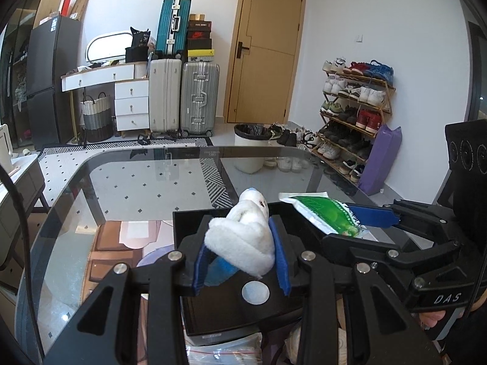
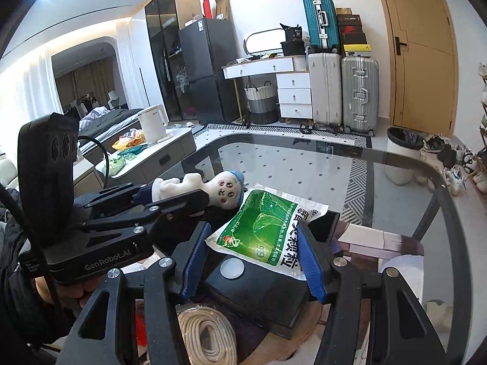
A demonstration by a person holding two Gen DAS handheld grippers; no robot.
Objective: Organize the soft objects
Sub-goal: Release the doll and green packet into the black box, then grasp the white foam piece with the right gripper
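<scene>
Left gripper (image 1: 240, 254) clamping white doll (image 1: 243, 237) between blue pads, lower centre of left view, over black box (image 1: 188, 222) on glass table (image 1: 121, 176). In right view, same doll (image 2: 194, 188) sitting centre-left, head poking right, just beside green bag (image 2: 261, 228). Right gripper (image 2: 254, 261) partly open, squeezing green bag (image 1: 322, 213) at lower centre, pads pressing both bag edges, bag hanging over box (image 2: 264, 298). Rope coil (image 2: 207, 334) showing at bottom under glass.

"DAS" is printed in pale letters on the right tool (image 1: 357, 226), at four o'clock in the left wrist view. "GenRobot.AI" stands on the left tool (image 2: 170, 194), at eight o'clock in the right wrist view.
</scene>
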